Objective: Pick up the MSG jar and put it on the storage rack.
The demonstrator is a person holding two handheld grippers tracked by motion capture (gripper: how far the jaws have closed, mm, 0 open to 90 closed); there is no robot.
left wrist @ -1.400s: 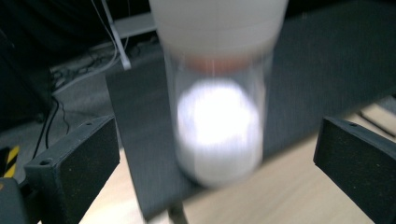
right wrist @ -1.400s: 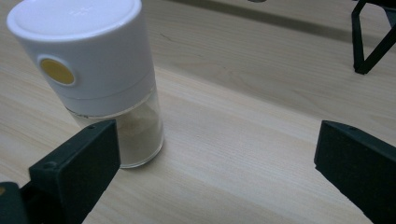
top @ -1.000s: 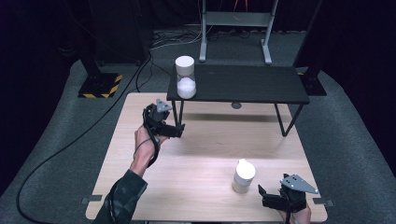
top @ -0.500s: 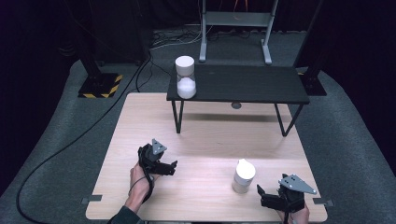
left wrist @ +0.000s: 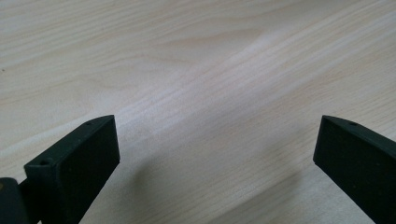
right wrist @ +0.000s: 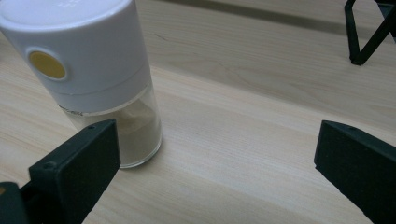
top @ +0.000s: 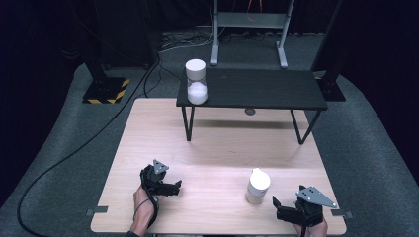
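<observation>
High view has one white jar point(top: 196, 81) standing on the black shelf point(top: 257, 89), while a second jar point(top: 257, 186) stands upright on the desk point(top: 217, 148), untouched. The right gripper point(top: 280, 208) sits just beside it, fingers wide, so that grab looks next. The left gripper point(top: 170, 187) hangs low, spread wide and empty.

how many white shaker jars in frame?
2. One jar stands on the left end of the black shelf. The other jar stands on the wooden table, just left of the right gripper. None seems hidden.
</observation>
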